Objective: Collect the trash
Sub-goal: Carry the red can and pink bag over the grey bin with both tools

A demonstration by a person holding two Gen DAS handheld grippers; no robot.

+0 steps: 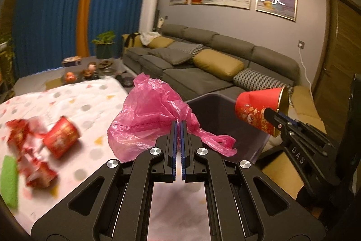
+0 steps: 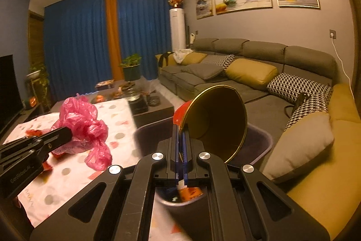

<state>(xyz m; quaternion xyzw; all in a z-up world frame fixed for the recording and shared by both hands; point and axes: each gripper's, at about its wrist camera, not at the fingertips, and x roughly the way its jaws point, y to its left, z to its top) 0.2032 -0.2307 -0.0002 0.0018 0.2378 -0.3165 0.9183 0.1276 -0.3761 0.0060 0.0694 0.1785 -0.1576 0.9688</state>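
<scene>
At lower left, the worktop (image 1: 90, 101) under a spotted white cloth carries blurred red wrappers (image 1: 27, 150) and a red paper cup (image 1: 62, 137). At centre, the left gripper (image 1: 179, 125) clamps a crumpled pink plastic bag (image 1: 146, 114) beside the worktop's edge. At right, the right gripper (image 2: 181, 134) pinches a gold-lined red paper cup (image 2: 216, 119) over the dark plastic bin (image 2: 259, 146), whose contents are mostly hidden.

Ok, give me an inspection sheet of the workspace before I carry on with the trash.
Surface: table under a white spotted cloth.
Job's things: pink plastic bag in the left gripper; red paper cup in the right gripper, above the dark bin; a second red cup and red wrappers lie on the cloth.
Clutter: green item at the table edge.
Grippers: both shut on their loads.
Cables: white cord from a wall socket.
Surroundings: grey sofa, blue curtains.
</scene>
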